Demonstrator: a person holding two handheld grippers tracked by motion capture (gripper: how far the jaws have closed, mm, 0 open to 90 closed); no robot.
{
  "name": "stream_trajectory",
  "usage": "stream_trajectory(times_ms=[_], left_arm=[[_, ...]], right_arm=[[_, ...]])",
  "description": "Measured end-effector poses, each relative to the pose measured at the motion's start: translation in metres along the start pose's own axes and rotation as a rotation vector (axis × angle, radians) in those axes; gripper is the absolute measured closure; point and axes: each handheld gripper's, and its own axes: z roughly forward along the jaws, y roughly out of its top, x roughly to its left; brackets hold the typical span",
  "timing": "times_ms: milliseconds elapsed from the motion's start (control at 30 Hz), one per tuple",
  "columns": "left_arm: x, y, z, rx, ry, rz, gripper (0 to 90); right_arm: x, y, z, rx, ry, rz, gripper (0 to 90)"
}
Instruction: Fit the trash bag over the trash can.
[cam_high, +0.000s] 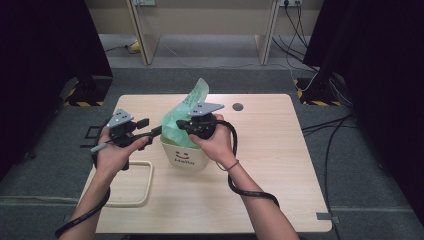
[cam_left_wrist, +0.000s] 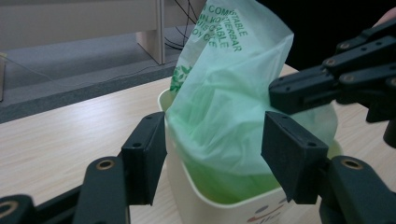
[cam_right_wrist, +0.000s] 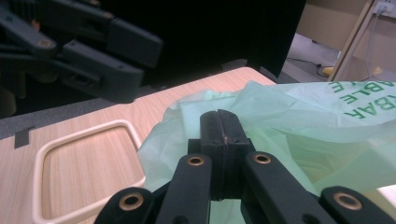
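A cream bin (cam_high: 183, 159) with a smiley and "Hello" on it stands mid-table. A pale green bag (cam_high: 189, 112) sits in the bin and sticks up above the rim (cam_left_wrist: 164, 100). My left gripper (cam_high: 152, 133) is at the bin's left side, and in its own view it (cam_left_wrist: 217, 156) stands open with the bag (cam_left_wrist: 224, 107) and the near rim showing between its jaws. My right gripper (cam_high: 181, 125) reaches in from the right over the bin. In its own view it (cam_right_wrist: 223, 135) is shut, its tips lying against the bag (cam_right_wrist: 303, 121). I cannot tell whether any film is pinched.
A cream square ring (cam_high: 136, 183) lies flat on the wooden table (cam_high: 280, 150) to the left of the bin, also seen from the right gripper (cam_right_wrist: 88, 172). A round cable hole (cam_high: 238, 106) is near the table's far edge. Dark curtains flank the table.
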Motion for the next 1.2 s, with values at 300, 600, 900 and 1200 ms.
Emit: stream_trajectory(times_ms=[300, 600, 900, 1200], left_arm=[[-0.004, 0.009, 0.010, -0.002, -0.030, -0.010, 38.9], [-0.011, 0.025, 0.017, -0.003, -0.055, 0.013, 38.9], [-0.017, 0.033, 0.034, 0.035, -0.074, 0.049, 39.0], [-0.023, 0.040, 0.041, 0.053, -0.101, 0.079, 39.5]], right_arm=[[0.003, -0.004, 0.004, 0.021, 0.018, -0.016, 90.0], [0.008, -0.006, 0.007, 0.019, 0.033, -0.034, 90.0], [0.012, -0.009, 0.011, 0.019, 0.039, -0.040, 90.0], [0.012, -0.009, 0.010, 0.013, 0.041, -0.046, 90.0]])
